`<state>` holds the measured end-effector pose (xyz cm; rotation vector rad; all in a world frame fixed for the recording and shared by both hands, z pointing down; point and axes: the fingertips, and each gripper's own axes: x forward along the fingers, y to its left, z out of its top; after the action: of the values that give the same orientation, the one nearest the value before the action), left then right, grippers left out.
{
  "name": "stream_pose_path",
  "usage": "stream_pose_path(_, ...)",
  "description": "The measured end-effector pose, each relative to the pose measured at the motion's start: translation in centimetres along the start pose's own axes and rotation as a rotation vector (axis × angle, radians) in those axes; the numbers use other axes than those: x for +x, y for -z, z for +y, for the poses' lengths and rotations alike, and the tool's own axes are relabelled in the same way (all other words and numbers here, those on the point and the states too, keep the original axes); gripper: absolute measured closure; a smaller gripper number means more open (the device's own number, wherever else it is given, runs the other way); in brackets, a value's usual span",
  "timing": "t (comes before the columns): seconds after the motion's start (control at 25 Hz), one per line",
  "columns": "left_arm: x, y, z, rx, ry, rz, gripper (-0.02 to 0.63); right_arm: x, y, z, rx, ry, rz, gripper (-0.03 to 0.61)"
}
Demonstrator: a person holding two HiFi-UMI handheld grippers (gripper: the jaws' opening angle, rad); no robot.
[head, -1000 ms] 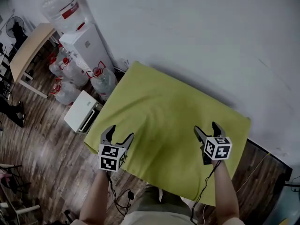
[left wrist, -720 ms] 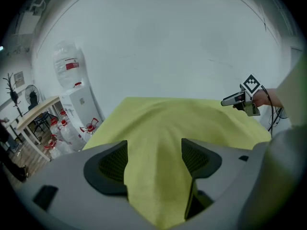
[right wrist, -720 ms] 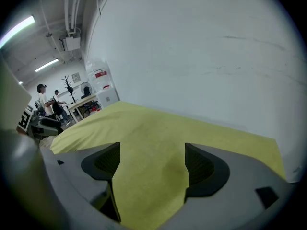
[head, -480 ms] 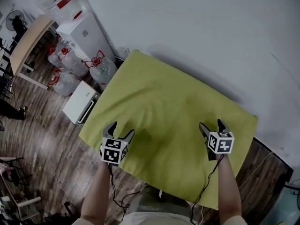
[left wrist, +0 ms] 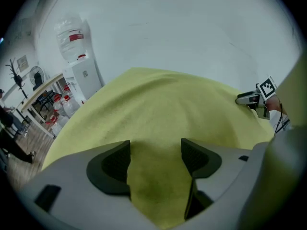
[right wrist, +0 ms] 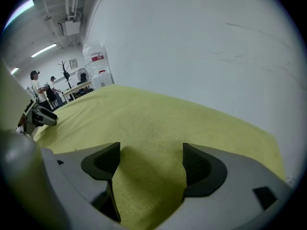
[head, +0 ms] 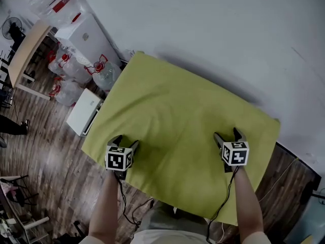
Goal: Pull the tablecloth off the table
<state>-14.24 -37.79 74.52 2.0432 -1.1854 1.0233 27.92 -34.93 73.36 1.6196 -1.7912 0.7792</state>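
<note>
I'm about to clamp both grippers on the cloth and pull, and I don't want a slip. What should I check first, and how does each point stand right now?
1. Left gripper jaws apart, with cloth showing between them: ok.
2. Right gripper jaws apart, with cloth showing between them: ok.
3. Tablecloth pinched by either gripper: not ok, neither is shut on it.
4. Jaw tips actually touching the cloth: cannot tell.
5. Nothing standing on the cloth that a pull would drag along: ok.
6. Both grippers near the edge closest to the person: ok.
</note>
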Motion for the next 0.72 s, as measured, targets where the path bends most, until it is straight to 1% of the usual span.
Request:
stream_pose_path(0.08,0.2,-0.1,0.0,0.008,-0.012,-0.005,0.268,0.2,0.0,-0.1,-0.002,0.004,-0.024,0.166)
stream_pose_path(0.16,0.3,-0.2,-0.2,0.009,-0.01,-0.003,0.281,0.1,0.0,0.0,0.002,0.007,-0.018,0.171)
stream_pose_path(0.2,0.3,-0.2,-0.4,0.008,-0.008,0.0,0.289,0.0,0.1,0.2,0.002,0.007,-0.01,0.197)
stream_pose_path(0.28,0.1,-0.1,-0.7,0.006,-0.01,0.001,0.317,-0.3,0.3,0.8,0.001,0.002,0.004,0.258)
stream_pose_path(0.4,0.1,-0.2,-1.2,-0.003,-0.019,-0.018,0.365,-0.4,0.4,1.5,0.007,-0.011,0.028,0.352)
stream_pose_path(0.44,0.1,-0.1,-1.5,-0.006,-0.021,-0.025,0.386,-0.5,0.5,1.8,0.017,-0.024,0.039,0.409)
stream_pose_path(0.48,0.0,-0.1,-1.8,-0.005,-0.024,-0.027,0.411,-0.7,0.7,2.1,0.033,-0.044,0.05,0.48)
stream_pose_path(0.52,-0.1,0.0,-2.0,0.0,-0.026,-0.023,0.432,-0.8,0.9,2.6,0.055,-0.067,0.059,0.533)
stream_pose_path(0.68,-0.1,0.4,-2.3,0.016,-0.015,0.033,0.567,-0.8,1.3,4.5,0.131,-0.148,0.066,0.543)
stream_pose_path(0.72,-0.1,0.5,-2.3,0.013,-0.008,0.036,0.584,-0.8,1.4,5.0,0.141,-0.163,0.065,0.545)
